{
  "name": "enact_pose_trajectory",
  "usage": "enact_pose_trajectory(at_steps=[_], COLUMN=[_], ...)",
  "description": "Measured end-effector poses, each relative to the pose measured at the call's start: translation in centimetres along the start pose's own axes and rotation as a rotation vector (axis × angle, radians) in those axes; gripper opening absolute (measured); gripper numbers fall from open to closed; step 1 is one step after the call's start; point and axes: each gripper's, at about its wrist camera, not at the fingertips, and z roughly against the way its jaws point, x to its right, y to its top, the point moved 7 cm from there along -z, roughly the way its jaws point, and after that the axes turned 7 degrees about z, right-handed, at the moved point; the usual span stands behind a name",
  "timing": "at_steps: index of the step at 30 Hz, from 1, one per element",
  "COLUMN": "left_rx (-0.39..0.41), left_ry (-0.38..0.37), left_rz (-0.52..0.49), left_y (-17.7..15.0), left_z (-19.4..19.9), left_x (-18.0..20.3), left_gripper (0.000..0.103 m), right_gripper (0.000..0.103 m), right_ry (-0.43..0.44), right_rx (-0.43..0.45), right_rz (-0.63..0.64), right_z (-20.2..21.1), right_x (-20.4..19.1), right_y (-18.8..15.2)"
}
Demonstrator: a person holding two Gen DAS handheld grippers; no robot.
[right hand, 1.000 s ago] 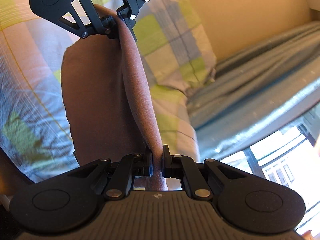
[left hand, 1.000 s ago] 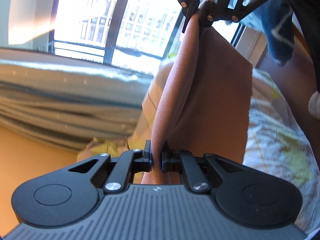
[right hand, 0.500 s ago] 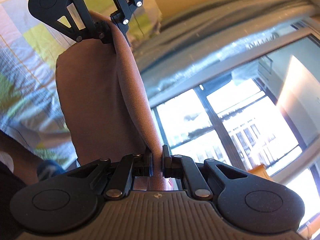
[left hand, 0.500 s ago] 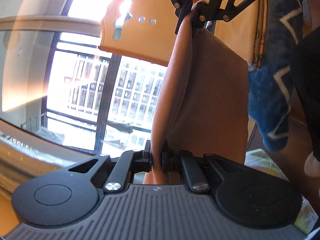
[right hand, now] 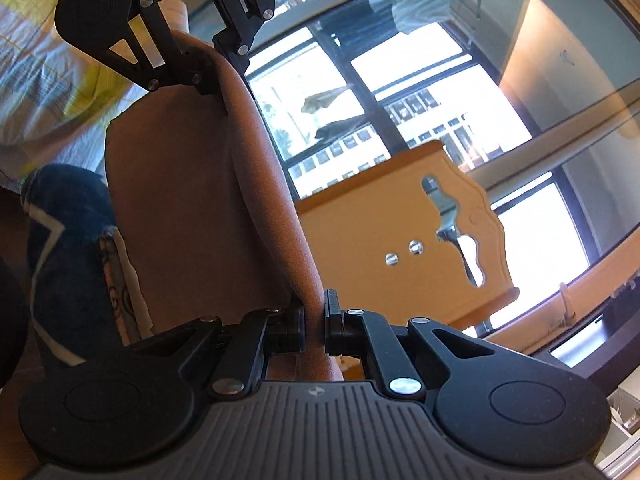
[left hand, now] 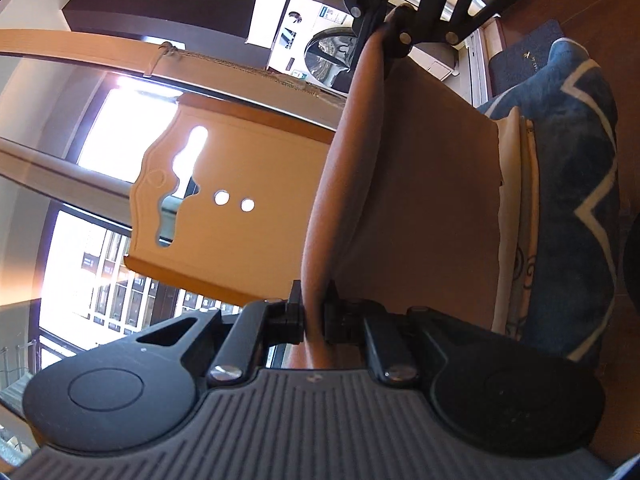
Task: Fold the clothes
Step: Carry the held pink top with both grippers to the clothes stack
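Both the left gripper [left hand: 314,316] and right gripper [right hand: 316,322] pinch the brown garment's [left hand: 416,200] folded edge; keep it taut, level.

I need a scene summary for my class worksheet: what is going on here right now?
A person is folding clothes with two handheld grippers. The left gripper and the right gripper are each shut on one end of the same brown garment, holding it stretched between them in the air. It hangs as a doubled panel, not yet laid down. A blue patterned blanket lies beside it, with a window and a wooden board behind.
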Motion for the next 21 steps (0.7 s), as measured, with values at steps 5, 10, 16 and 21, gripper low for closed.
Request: enact_pose_trajectory(at_steps=[5, 10, 16, 21], left_rx=[0.016, 0.004, -0.107, -0.118], left_ry=[0.068, 0.119, -0.162, -0.183], left_rz=[0.014, 0.050, -0.003, 0.032], left_y=[1.4, 1.2, -4.1, -5.2], left_z=[-5.3, -9.2, -10.3, -10.2], left_x=[-2.3, -2.8, 9.6, 11.5], left_gripper=[0.008, 0.007, 0.008, 0.009], right_gripper=[0.005, 0.006, 0.006, 0.005], right_ry=[-0.021, -0.150, 0.074, 0.189], right_rx=[-0.048, -0.026, -0.083, -0.118], right_rz=[-0.003, -0.013, -0.017, 0.002], right_z=[-4.2, -8.6, -11.6, -11.3], right_x=[1.6, 5.0, -3.8, -9.3], right_y=[-2.5, -2.9, -7.0, -9.5])
